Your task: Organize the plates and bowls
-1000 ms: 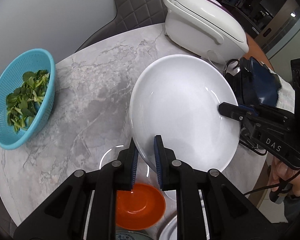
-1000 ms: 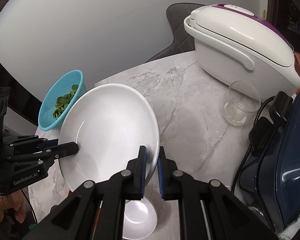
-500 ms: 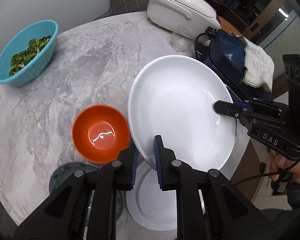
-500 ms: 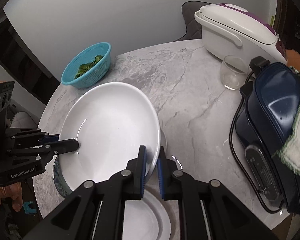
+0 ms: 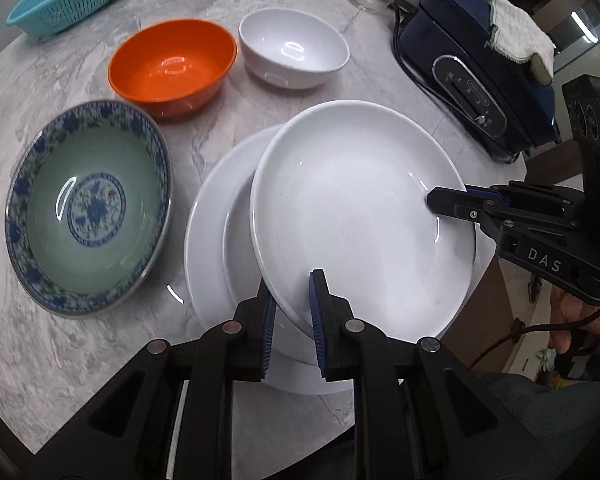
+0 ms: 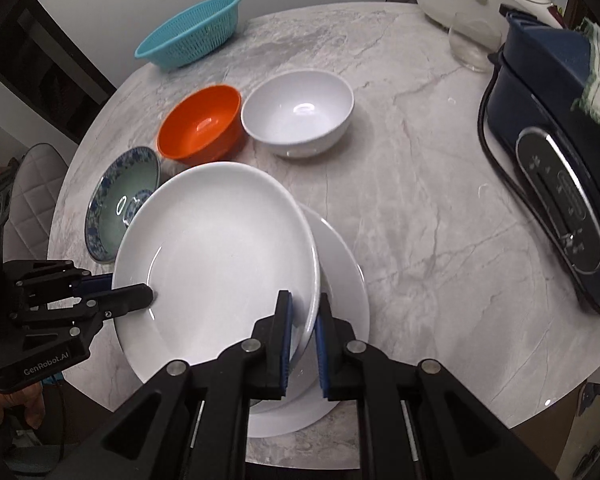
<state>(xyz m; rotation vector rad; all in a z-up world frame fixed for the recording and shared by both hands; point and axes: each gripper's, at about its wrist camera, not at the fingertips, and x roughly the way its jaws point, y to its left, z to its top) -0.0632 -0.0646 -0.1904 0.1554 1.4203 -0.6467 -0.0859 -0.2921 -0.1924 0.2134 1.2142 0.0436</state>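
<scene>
We look down from the left wrist camera, close above the white plate (image 5: 352,208), facing right across the marble table (image 5: 80,360). Our right wrist camera looks from the opposite rim, facing left. Both share the orange bowl (image 6: 200,124), white bowl (image 6: 300,112) and, probably, the same blue appliance (image 5: 480,68).
</scene>
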